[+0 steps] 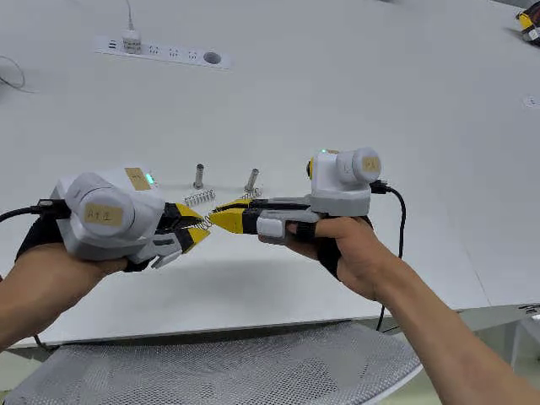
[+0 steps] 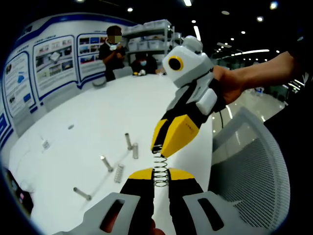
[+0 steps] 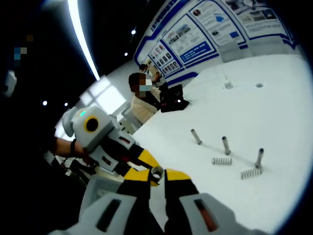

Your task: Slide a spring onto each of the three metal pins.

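Observation:
A small steel spring [image 1: 203, 224] hangs in the air between my two grippers, above the white table [image 1: 354, 101]. My left gripper [image 1: 197, 230] is shut on one end of the spring [image 2: 160, 169], and my right gripper [image 1: 217, 219] is shut on the other end [image 3: 157, 172], tip to tip. In the left gripper view the right gripper's yellow jaws [image 2: 168, 137] come down from above. Three metal pins [image 3: 196, 136] [image 3: 225, 145] [image 3: 258, 158] stand bare on the table. Two loose springs [image 3: 221, 160] [image 3: 251, 172] lie beside the pins [image 1: 199, 175] [image 1: 251, 180].
A white power strip [image 1: 160, 49] lies at the far left of the table. A grey mesh chair [image 1: 228, 371] sits just below the table's near edge. A black cable [image 1: 398, 224] trails from the right gripper. People sit at the far end of the table [image 2: 115, 49].

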A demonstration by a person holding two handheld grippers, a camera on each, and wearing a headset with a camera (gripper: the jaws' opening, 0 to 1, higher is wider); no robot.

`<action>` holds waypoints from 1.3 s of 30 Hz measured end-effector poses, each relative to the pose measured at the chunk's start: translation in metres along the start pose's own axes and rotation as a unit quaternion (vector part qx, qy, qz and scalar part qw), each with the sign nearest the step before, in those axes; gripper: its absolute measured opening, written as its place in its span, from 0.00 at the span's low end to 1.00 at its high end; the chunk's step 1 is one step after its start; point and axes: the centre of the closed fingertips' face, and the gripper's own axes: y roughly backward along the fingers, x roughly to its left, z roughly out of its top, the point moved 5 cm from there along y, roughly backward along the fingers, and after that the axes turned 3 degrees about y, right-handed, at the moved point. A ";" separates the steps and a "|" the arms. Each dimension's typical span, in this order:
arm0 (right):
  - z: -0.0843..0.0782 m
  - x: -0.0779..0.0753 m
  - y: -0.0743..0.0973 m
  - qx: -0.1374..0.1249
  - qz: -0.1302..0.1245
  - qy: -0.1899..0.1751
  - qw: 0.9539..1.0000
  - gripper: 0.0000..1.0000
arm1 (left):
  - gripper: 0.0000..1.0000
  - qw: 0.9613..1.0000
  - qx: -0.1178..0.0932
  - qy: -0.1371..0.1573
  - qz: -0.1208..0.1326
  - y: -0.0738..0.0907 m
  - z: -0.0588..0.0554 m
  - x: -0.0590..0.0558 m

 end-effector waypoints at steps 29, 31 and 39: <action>0.018 0.035 0.004 0.267 0.053 0.278 0.921 0.12 | 0.09 0.997 -0.022 -0.037 -0.069 -0.002 0.016 -0.016; 0.018 0.035 0.003 0.274 0.058 0.284 0.917 0.12 | 0.09 0.997 -0.023 -0.038 -0.071 -0.001 0.016 -0.016; 0.013 0.037 0.000 0.284 0.084 0.300 0.907 0.12 | 0.09 0.996 -0.023 -0.036 -0.084 0.003 0.014 -0.021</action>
